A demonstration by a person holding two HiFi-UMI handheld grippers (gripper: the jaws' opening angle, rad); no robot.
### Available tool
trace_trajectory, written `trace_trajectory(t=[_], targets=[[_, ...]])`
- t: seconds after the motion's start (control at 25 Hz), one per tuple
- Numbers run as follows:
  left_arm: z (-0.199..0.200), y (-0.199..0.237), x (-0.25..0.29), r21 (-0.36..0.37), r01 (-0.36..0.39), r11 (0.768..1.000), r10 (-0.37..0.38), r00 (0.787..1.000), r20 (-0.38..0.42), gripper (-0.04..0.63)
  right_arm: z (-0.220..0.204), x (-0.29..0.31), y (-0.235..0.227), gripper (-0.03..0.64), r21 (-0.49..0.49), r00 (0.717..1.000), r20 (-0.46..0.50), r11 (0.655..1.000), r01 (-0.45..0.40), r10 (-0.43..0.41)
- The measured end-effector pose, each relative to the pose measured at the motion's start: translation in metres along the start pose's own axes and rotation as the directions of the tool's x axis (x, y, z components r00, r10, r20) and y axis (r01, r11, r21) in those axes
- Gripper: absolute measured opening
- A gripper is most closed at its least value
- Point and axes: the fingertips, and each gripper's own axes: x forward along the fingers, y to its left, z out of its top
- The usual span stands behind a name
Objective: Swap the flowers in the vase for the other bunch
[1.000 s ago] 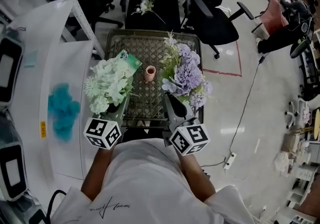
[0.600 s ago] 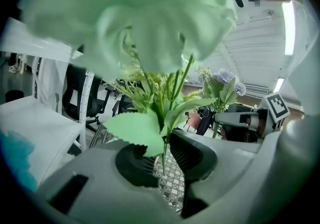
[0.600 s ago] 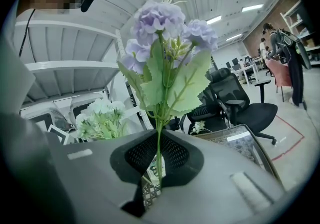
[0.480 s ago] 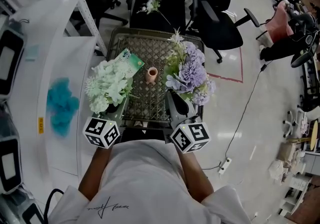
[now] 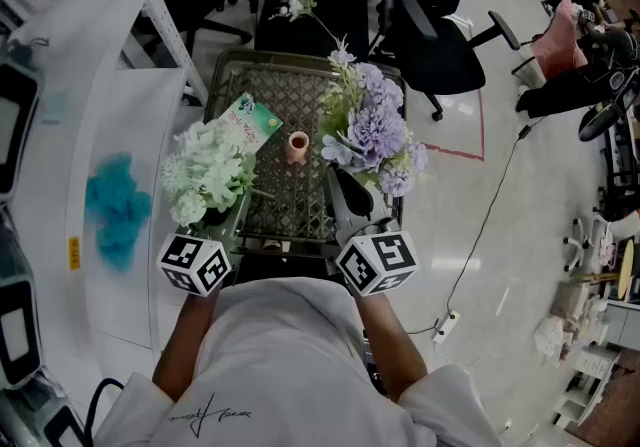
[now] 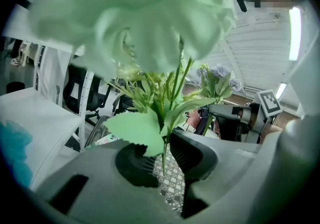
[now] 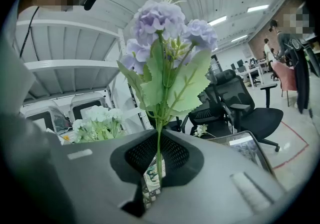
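A small pink vase (image 5: 298, 146) stands empty on the wire-mesh table (image 5: 285, 95). To its left hangs a white-green bunch (image 5: 205, 170), with my left gripper (image 5: 232, 220) shut on its stems. In the left gripper view the thin stems (image 6: 163, 154) are pinched between the jaws and pale blooms (image 6: 145, 12) fill the top. To the right of the vase, my right gripper (image 5: 342, 185) is shut on the stem of a purple bunch (image 5: 375, 133). The right gripper view shows that stem (image 7: 158, 160) clamped, with the purple heads (image 7: 160, 22) upright above it.
A green-and-white packet (image 5: 245, 120) lies on the mesh by the vase. Black office chairs (image 5: 425, 35) stand behind the table, one with a small flower sprig (image 5: 295, 3) on it. A white curved bench (image 5: 110, 185) with something teal (image 5: 112, 210) runs along the left. A cable (image 5: 490, 205) crosses the floor at right.
The right gripper and its purple bunch have edged a little farther over the table. The left gripper and the white-green bunch have stayed about where they were.
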Motion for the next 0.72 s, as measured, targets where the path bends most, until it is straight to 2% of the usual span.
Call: trace_trajectory(t=[0.2,0.4,0.72], targets=[[-0.005,0.004,0.001,-0.009,-0.011,1.0,0.011,1.0,-0.017,0.069,0.002,0.01,-0.004,0.023,-0.02,1.0,-0.007,1.0,-0.008,0.007],[-0.006,0.006,-0.001,0.017,-0.028,0.999,0.029,0.999,-0.029,0.069,0.003,0.023,-0.006,0.023,-0.025,1.0,-0.013,0.999,-0.02,0.02],[-0.006,0.012,-0.003,-0.025,-0.041,0.999,0.041,0.999,-0.021,0.071,0.003,0.038,-0.011,0.023,-0.04,0.999,-0.014,0.999,-0.034,0.033]])
